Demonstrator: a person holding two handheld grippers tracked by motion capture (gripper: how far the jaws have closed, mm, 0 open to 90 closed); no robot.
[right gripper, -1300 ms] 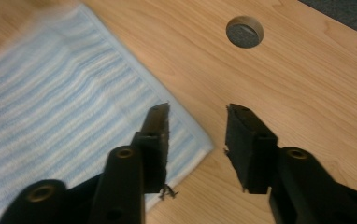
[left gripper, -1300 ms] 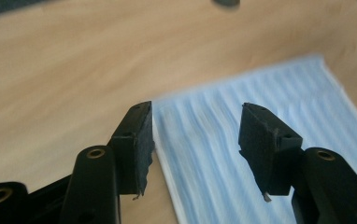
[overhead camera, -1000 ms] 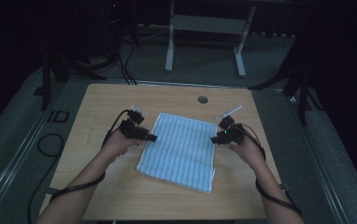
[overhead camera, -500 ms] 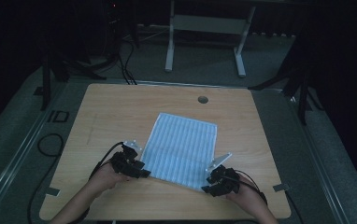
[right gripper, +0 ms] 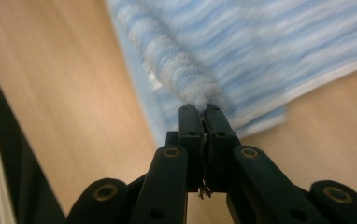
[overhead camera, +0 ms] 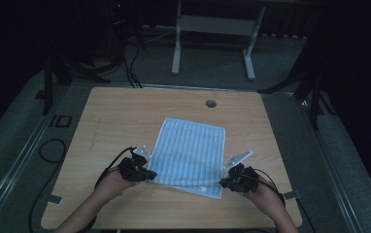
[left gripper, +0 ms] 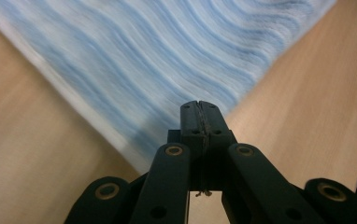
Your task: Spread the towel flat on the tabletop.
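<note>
A blue-and-white striped towel (overhead camera: 191,150) lies flat on the wooden table (overhead camera: 125,111), slightly askew. My left gripper (overhead camera: 150,174) is at its near left corner and my right gripper (overhead camera: 224,183) at its near right corner. Both pairs of jaws have just been closing. In the left gripper view the jaws (left gripper: 199,105) stand pressed together over the towel's (left gripper: 158,56) corner, with a thread hanging between them. In the right gripper view the jaws (right gripper: 200,109) pinch a bunched ridge of towel (right gripper: 260,46) at its corner.
A round hole (overhead camera: 210,103) sits near the table's far edge. A black cable (overhead camera: 47,150) loops on the floor to the left. A white metal stand (overhead camera: 212,29) is beyond the table. The near table edge lies just behind both hands.
Both hands have come back from the towel's middle sides to its near corners. The jaws have closed there, and the right corner is now bunched up.
</note>
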